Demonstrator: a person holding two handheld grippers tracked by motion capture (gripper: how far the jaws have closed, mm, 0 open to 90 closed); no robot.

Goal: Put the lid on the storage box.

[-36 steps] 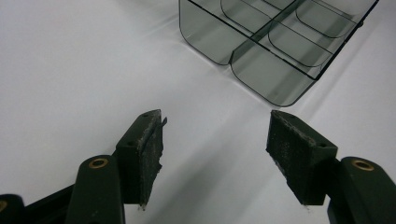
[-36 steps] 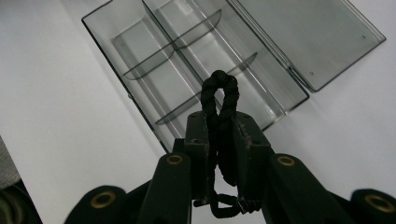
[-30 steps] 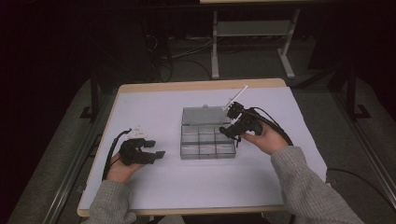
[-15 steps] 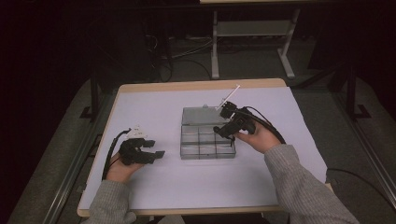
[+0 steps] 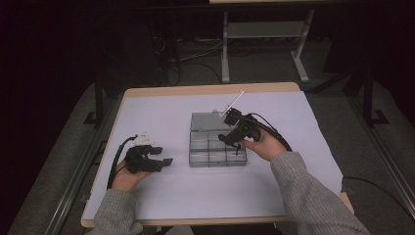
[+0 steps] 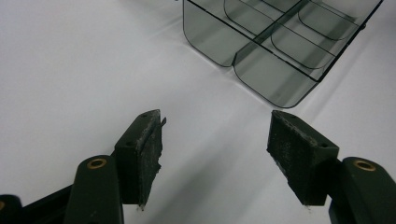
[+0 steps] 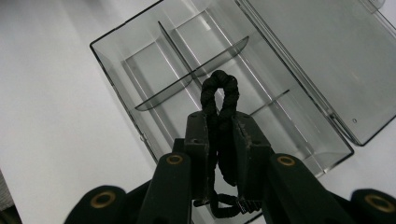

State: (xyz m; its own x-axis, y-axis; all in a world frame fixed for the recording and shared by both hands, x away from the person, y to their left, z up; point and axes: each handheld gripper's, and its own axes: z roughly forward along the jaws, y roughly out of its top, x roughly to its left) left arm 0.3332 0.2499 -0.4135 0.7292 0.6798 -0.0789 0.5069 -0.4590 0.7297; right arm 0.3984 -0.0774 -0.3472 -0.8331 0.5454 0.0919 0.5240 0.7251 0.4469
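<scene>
— Since a second ago the right tool [image 5: 230, 138] has slid a little toward the left of the high view, over the clear box [image 5: 215, 155]. The left tool [image 5: 161, 157] stayed put at the lower left.

— What is the right tool holding?

— A black cord [image 7: 219, 93]. It looks like rope, bent into a small loop that sticks out past the pads, which squeeze it tight.

— Where is the cord?

— In the middle of the frame, up above the box's little rooms.

— What is in the box?

— I see thin walls that split it up, and its lid lies open behind it on the white surface [image 5: 161, 117].

— And the left tool?

— Wide apart, gripping nothing.
</scene>
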